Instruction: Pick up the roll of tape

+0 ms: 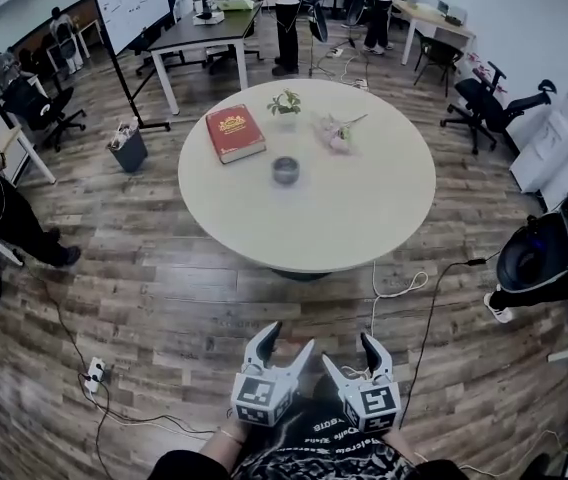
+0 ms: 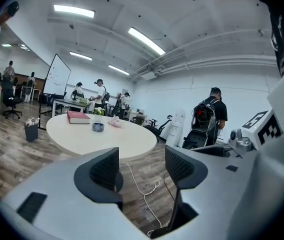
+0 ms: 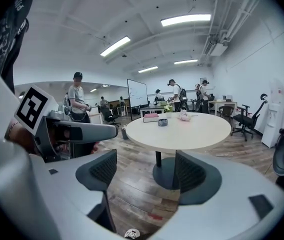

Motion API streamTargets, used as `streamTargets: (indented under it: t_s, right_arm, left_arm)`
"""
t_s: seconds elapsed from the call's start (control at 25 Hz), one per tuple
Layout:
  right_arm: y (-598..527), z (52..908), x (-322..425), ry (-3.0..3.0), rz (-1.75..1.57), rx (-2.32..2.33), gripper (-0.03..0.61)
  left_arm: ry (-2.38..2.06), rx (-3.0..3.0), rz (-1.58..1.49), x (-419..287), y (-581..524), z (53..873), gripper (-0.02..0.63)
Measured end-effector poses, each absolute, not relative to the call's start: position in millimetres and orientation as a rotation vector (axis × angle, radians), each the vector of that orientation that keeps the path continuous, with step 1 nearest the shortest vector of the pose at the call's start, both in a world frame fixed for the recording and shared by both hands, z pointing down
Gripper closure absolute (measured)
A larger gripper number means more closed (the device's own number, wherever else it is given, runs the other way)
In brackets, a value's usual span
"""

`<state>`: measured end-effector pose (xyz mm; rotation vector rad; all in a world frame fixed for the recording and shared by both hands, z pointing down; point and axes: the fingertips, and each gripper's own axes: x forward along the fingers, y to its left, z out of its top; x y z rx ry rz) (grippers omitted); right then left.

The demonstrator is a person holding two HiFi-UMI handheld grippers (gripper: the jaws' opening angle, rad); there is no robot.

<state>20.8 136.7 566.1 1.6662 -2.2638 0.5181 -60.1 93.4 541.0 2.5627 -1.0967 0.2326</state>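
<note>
The roll of tape (image 1: 285, 170) is a small grey ring lying flat near the middle of the round white table (image 1: 364, 218). It also shows far off in the left gripper view (image 2: 98, 127) and the right gripper view (image 3: 162, 122). Both grippers hang low over the wooden floor, well short of the table's near edge. My left gripper (image 1: 289, 340) (image 2: 142, 166) is open with nothing between its fingers. Beside it, my right gripper (image 1: 349, 351) (image 3: 146, 170) is open and empty too.
On the table also lie a red book (image 1: 235, 133), a small plant (image 1: 285, 102) and a pink bundle (image 1: 335, 131). A white cable (image 1: 396, 290) and a power strip (image 1: 94, 373) lie on the floor. A bin (image 1: 128, 148), office chairs (image 1: 484, 103) and several people stand around.
</note>
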Motion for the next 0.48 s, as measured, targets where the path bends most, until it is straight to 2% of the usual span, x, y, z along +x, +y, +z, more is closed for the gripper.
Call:
streamTargets:
  t_s: [0.48]
  right_arm:
    - [70,568,4,-2.337,0.579,1.506,0.222]
  left_arm:
    - [-1.243,2.433,0.243,-84,35,544,0.304]
